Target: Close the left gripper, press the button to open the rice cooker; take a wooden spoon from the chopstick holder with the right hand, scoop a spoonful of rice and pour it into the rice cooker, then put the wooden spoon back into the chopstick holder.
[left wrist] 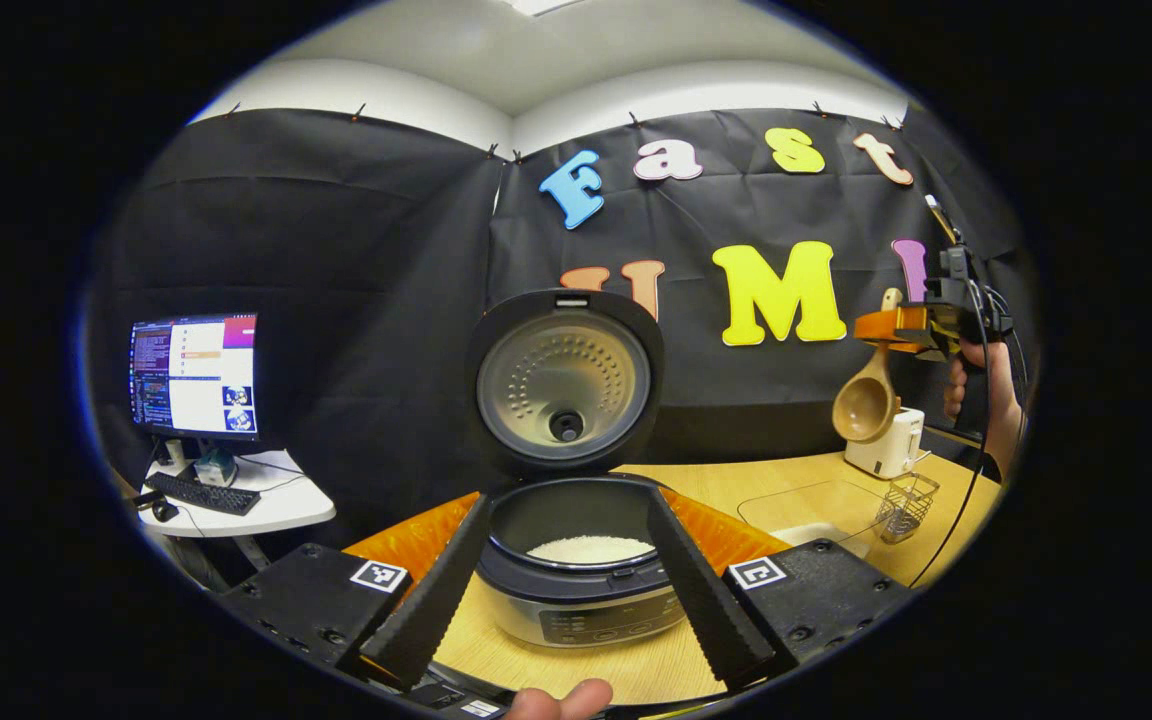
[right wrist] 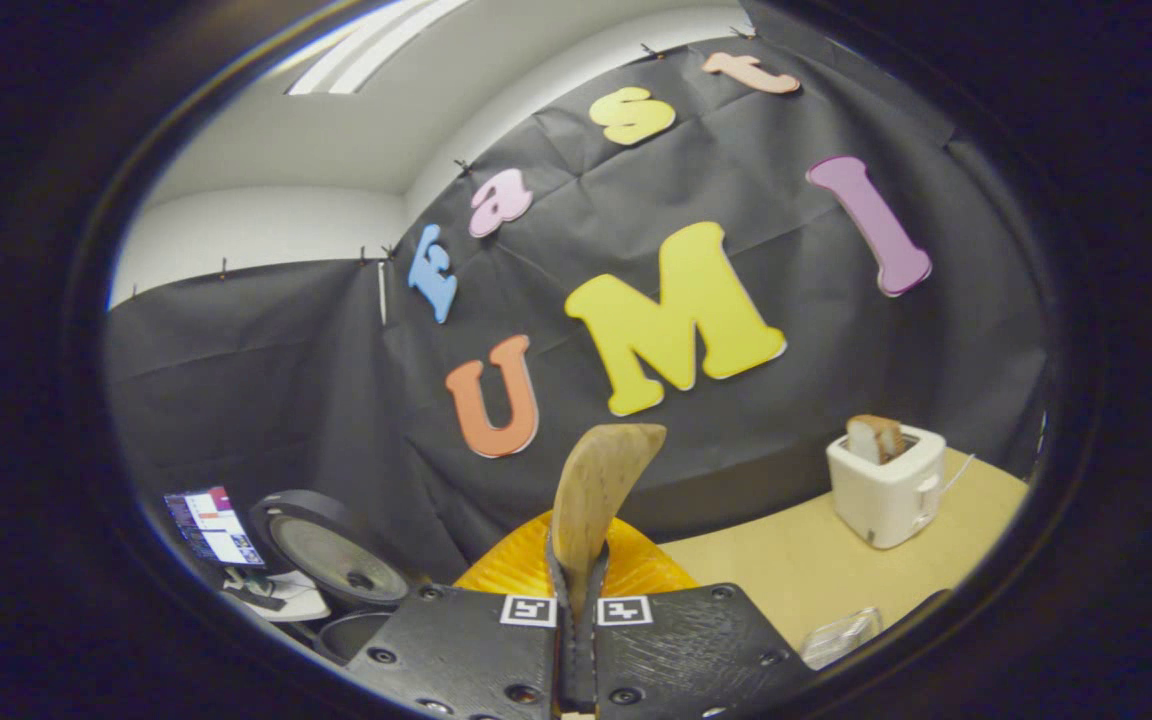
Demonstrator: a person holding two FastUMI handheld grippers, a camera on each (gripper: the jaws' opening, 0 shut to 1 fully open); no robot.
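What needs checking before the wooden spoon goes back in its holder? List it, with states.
1. Black round rice cooker lid raised: ok.
2. White rice in the cooker's pot: ok.
3. Right gripper shut on the light wooden spoon, by its handle: ok.
4. Spoon bowl emptied: looks empty in the left gripper view, ok.
5. Wire-mesh chopstick holder upright on the table: ok.
6. Spoon lined up above the holder: cannot tell.
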